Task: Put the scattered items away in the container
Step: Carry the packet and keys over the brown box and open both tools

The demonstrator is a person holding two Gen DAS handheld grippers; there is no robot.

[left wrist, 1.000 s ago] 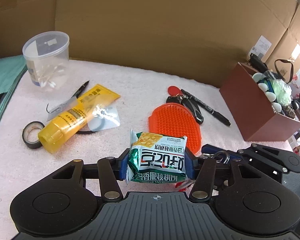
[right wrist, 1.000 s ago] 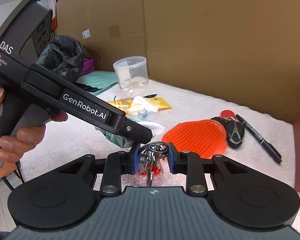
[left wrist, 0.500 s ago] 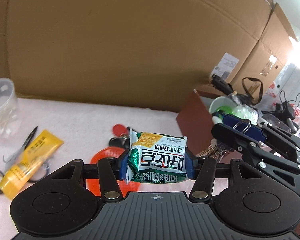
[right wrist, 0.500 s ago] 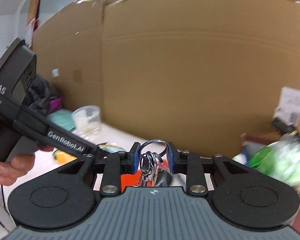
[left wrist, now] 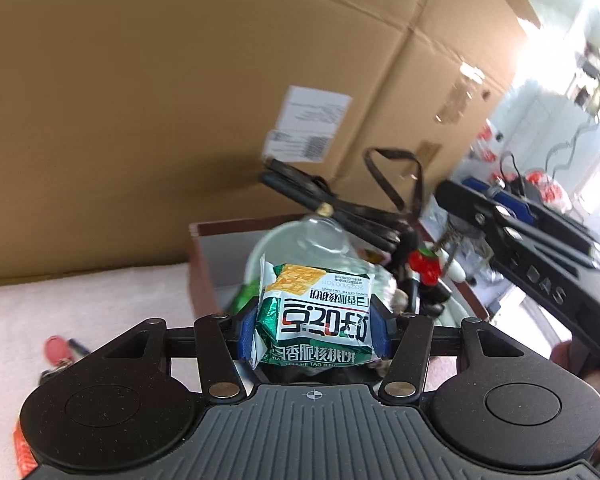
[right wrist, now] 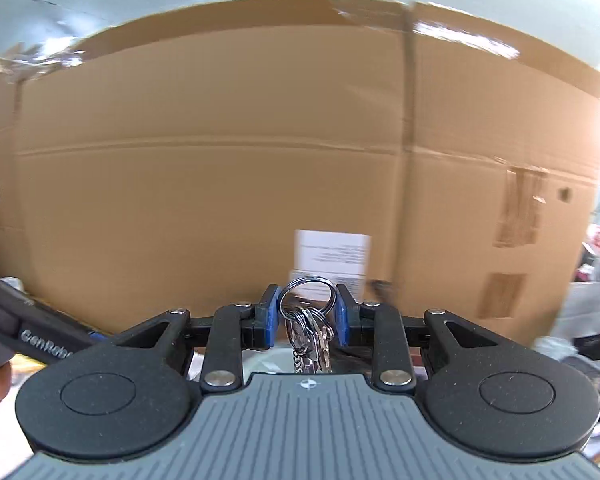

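The snack packet (left wrist: 318, 316) is green and white with a yellow cracker picture and red-accented lettering. Behind it, the container (left wrist: 204, 276) is reddish-brown outside, grey inside. Right of the packet hangs a red strawberry charm (left wrist: 424, 266). The key bunch (right wrist: 310, 326) is silver.

Green-and-white foil snack packet (left wrist: 318, 316) between left tongs (left wrist: 313, 330), before open brown box (left wrist: 204, 264); cardboard wall (left wrist: 140, 100) behind box. Silver key bunch (right wrist: 310, 320) between right tongs (right wrist: 307, 316).

Makeshift workroom; cardboard boxes (right wrist: 260, 160) walling a towel-covered table (left wrist: 80, 304)
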